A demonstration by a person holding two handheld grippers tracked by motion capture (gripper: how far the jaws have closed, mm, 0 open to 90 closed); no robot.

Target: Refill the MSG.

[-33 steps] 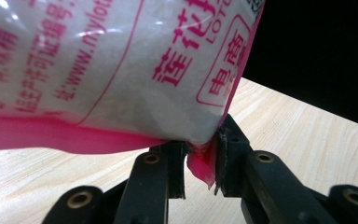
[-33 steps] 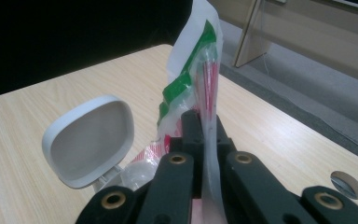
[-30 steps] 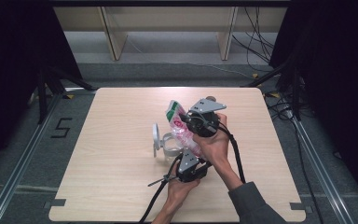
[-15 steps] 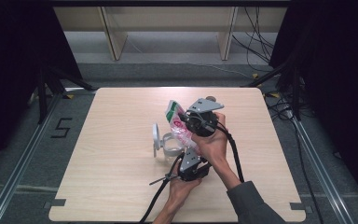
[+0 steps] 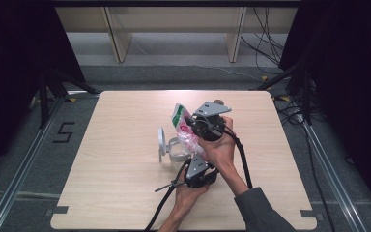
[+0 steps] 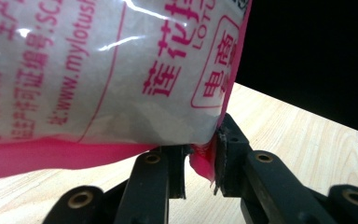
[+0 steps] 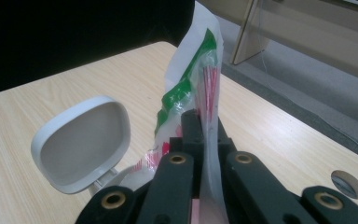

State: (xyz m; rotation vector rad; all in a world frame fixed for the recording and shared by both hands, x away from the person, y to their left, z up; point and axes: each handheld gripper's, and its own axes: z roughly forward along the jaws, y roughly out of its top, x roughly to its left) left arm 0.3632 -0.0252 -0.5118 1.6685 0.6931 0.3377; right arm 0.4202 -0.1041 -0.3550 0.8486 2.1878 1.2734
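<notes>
The plastic bag (image 5: 186, 131) of white powder, printed in pink and green, hangs in the air between the two claws, lifted clear of the worktop (image 5: 121, 193). The right claw (image 7: 204, 122) is clamped flat on the thin film near the bag's green-striped top, its black jaws squeezed together with the plastic sandwiched between them. The left claw (image 6: 200, 156) sits lower and nearer the person, and it nips the pink sealed seam at the bag's bottom corner; in the left gripper view a fold of pink film is caught between its jaws, with the filled body of the bag bulging just above them. Just beside the left claw, away from the person and a little left, stands a small clear container (image 5: 178, 150) with its white hinged lid (image 7: 81, 142) flipped up and open; the bag's lower end hangs right over or against it, though I can't tell whether they touch. So, as I read it, the lifting and the two-point grip are done and the lid is already out of the way. What seems left is to tilt or open the bag and get its contents into the container, and I see no powder falling yet.
</notes>
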